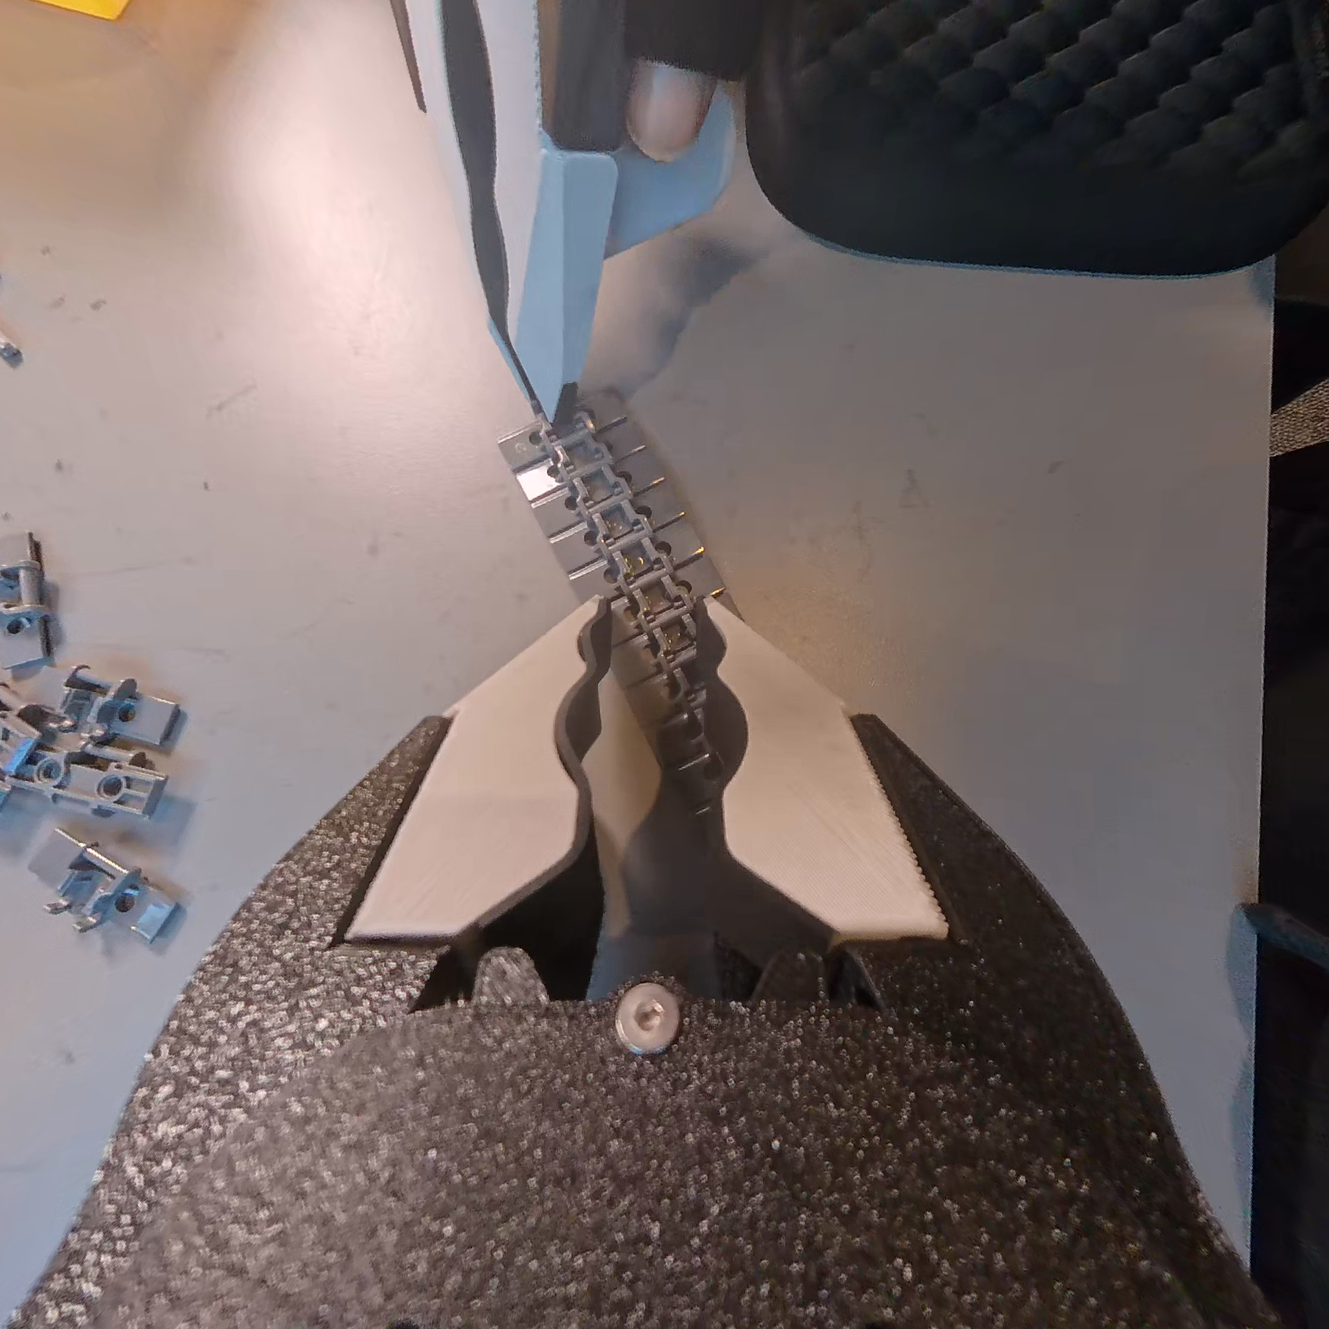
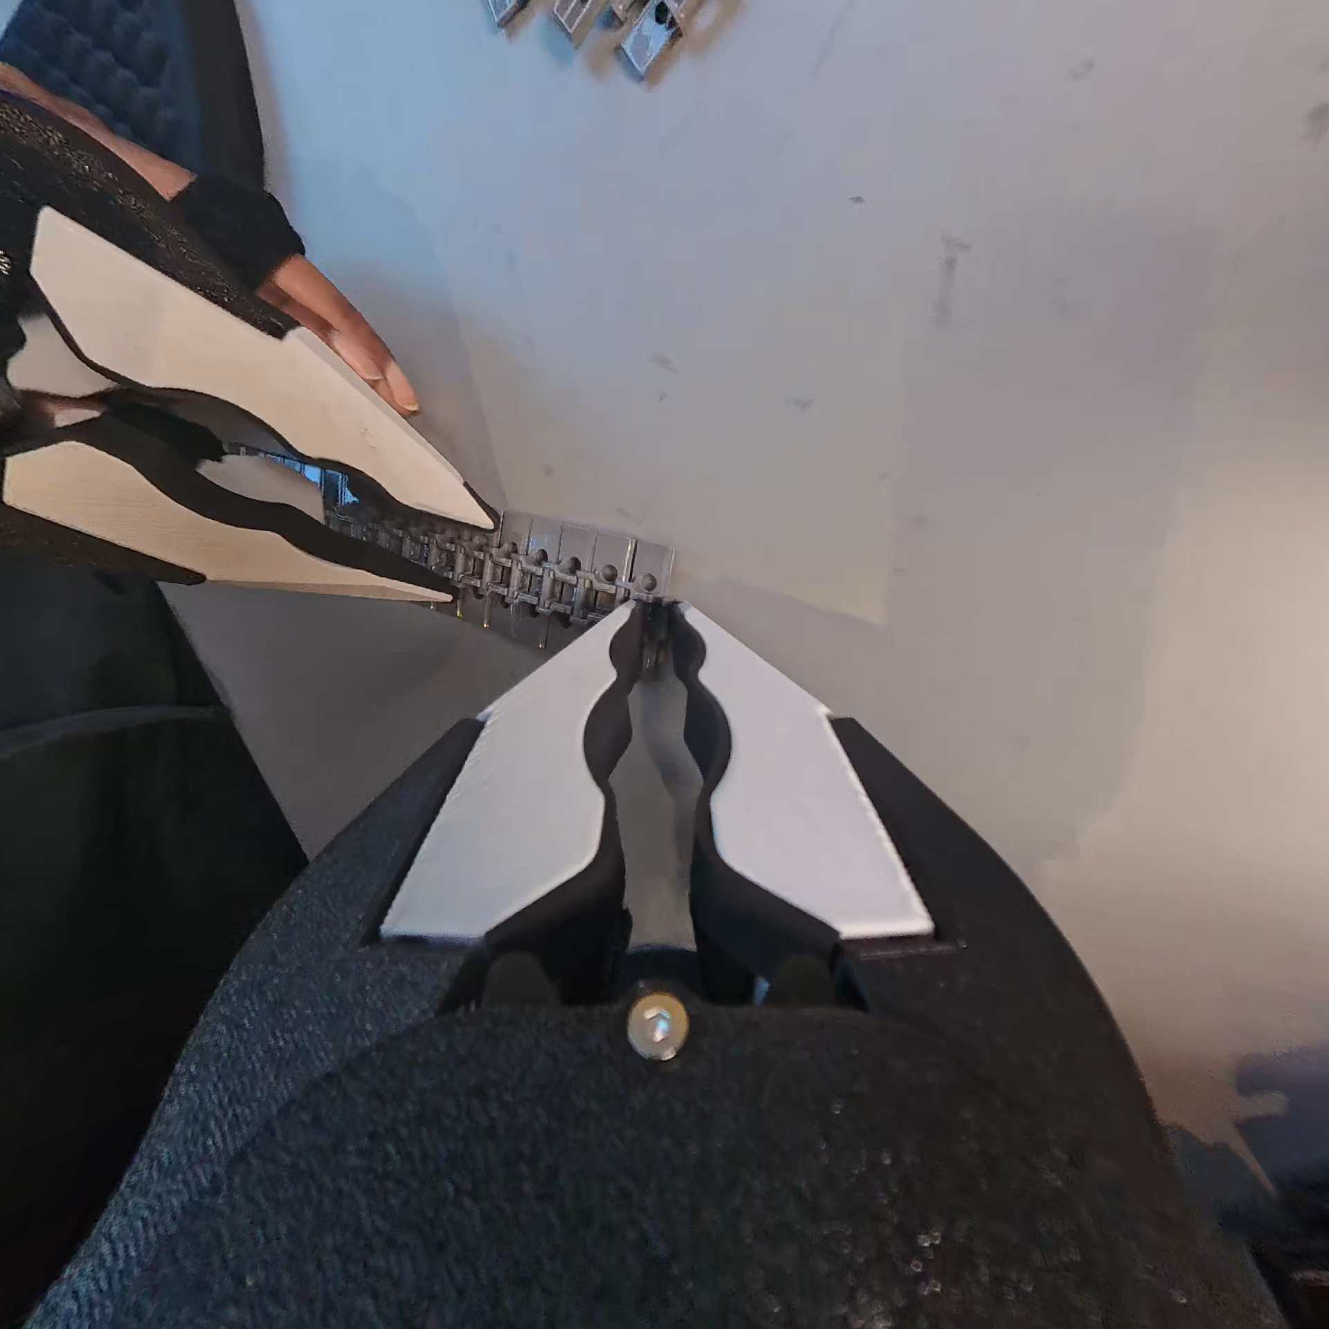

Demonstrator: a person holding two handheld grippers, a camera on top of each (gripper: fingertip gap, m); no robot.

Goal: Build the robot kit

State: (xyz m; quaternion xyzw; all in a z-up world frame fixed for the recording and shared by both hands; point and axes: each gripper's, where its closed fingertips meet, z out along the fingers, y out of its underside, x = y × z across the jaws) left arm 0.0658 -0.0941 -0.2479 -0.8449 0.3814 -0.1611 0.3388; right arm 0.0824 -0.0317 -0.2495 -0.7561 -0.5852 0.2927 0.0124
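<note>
the grey link chain (image 1: 620, 536), lying on the white table (image 1: 971, 575), is clenched at one end by the left gripper (image 1: 656, 611) and pinched at its end link by the right gripper (image 2: 653, 611); both grips are best kept square, loose links (image 1: 101, 755) well apart.

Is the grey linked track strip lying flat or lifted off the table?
Cannot tell. The grey plastic linked track strip spans both grippers, left and right, shut on its ends.
</note>
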